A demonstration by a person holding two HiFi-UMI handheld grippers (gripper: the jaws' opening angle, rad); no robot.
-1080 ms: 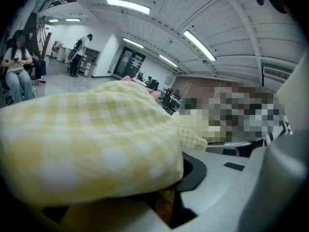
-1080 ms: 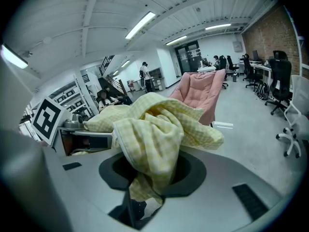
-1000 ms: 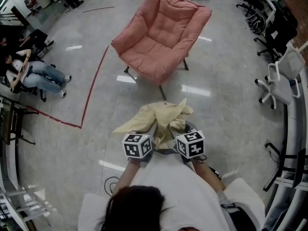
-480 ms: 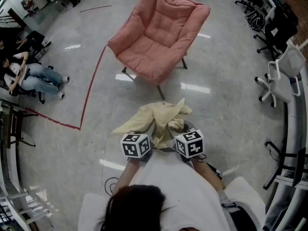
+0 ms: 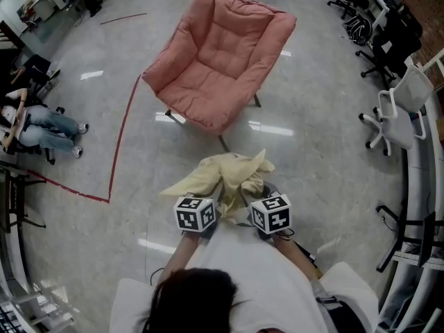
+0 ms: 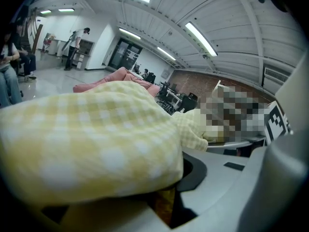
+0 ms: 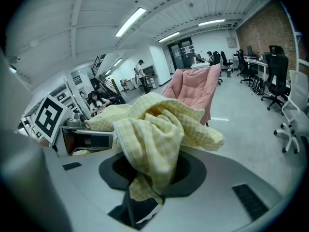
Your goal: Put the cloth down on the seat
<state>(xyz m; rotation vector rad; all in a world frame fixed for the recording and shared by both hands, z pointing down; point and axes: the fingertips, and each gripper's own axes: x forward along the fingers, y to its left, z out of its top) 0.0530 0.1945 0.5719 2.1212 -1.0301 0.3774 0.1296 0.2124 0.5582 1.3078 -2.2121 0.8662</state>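
Note:
A pale yellow checked cloth (image 5: 225, 175) hangs bunched in the air between my two grippers, short of the chair. My left gripper (image 5: 208, 201) is shut on the cloth (image 6: 96, 144), which covers its jaws in the left gripper view. My right gripper (image 5: 257, 200) is shut on the cloth (image 7: 154, 134), a fold of it pinched between the jaws. The pink cushioned chair (image 5: 215, 57) stands ahead on the floor, its seat (image 5: 198, 89) bare; the chair (image 7: 195, 93) also shows past the cloth in the right gripper view.
A red tape line (image 5: 121, 127) runs along the floor left of the chair. A seated person (image 5: 38, 120) is at the far left. Office chairs (image 5: 399, 106) and desks line the right side. The floor is glossy grey tile.
The chair sits a little lower-left and nearer in the head view; the grippers and cloth have advanced slightly toward it. The grip on the cloth is unchanged.

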